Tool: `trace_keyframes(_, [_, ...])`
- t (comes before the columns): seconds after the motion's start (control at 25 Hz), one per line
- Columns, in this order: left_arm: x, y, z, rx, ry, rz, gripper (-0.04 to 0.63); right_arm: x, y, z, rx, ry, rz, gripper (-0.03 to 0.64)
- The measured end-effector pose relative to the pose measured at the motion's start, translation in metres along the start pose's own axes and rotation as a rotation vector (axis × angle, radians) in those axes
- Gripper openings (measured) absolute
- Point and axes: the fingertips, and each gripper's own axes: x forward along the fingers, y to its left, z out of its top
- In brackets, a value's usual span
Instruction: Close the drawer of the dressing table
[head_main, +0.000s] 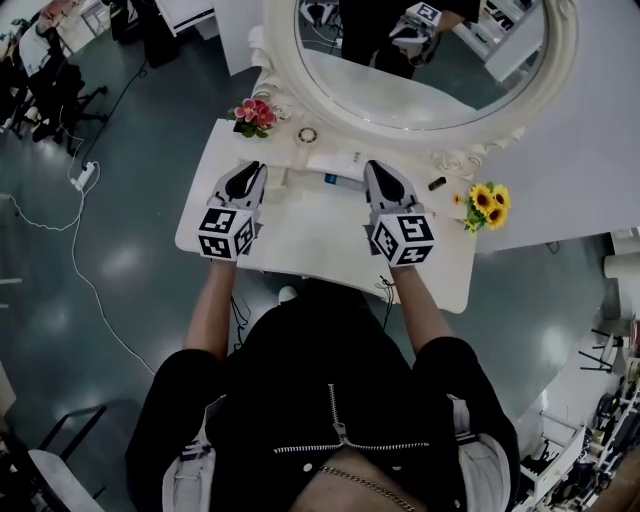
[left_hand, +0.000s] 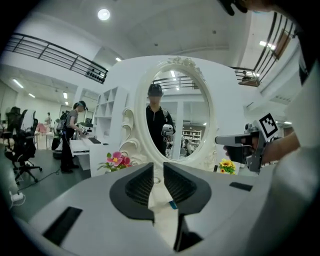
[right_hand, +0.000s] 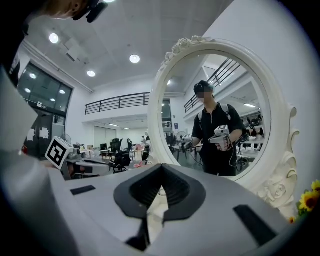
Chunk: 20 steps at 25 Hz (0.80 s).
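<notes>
The white dressing table (head_main: 300, 240) stands in front of me, with its oval mirror (head_main: 430, 60) at the back. No drawer front shows in any view; my body covers the table's near edge. My left gripper (head_main: 255, 170) (left_hand: 158, 167) hovers over the left part of the tabletop, jaws a narrow gap apart with nothing between them. My right gripper (head_main: 378, 168) (right_hand: 161, 169) hovers over the right part, pointing at the mirror; its jaws meet at the tips and hold nothing.
Pink flowers (head_main: 253, 113) sit at the table's back left and sunflowers (head_main: 485, 203) at the right end. A small ring (head_main: 307, 134), a white box (head_main: 335, 170) and a dark stick (head_main: 437, 183) lie near the mirror base. A power strip (head_main: 82, 177) lies on the floor, left.
</notes>
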Motion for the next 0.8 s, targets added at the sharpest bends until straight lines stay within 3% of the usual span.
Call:
trace_keyframes(0.08, [-0.004, 0.013, -0.008, -0.063, 0.001, 0.021, 0.117, 0.005, 0.005, -0.002, -0.002, 0.008, 0.013, 0.006])
trace_keyframes(0.2, [-0.009, 0.035, -0.030, -0.144, 0.025, 0.062, 0.160, 0.009, 0.010, -0.006, 0.000, 0.015, 0.024, 0.006])
trace_keyframes(0.48, [-0.018, 0.062, -0.108, -0.289, 0.171, 0.100, 0.169, 0.010, 0.018, -0.020, 0.014, 0.047, 0.020, 0.006])
trace_keyframes(0.64, [-0.006, 0.071, -0.165, -0.332, 0.305, 0.113, 0.169, 0.007, 0.016, -0.022, 0.013, 0.054, 0.003, 0.006])
trace_keyframes(0.8, [0.001, 0.081, -0.203, -0.386, 0.366, 0.139, 0.167, 0.003, 0.008, -0.026, 0.011, 0.070, -0.020, 0.006])
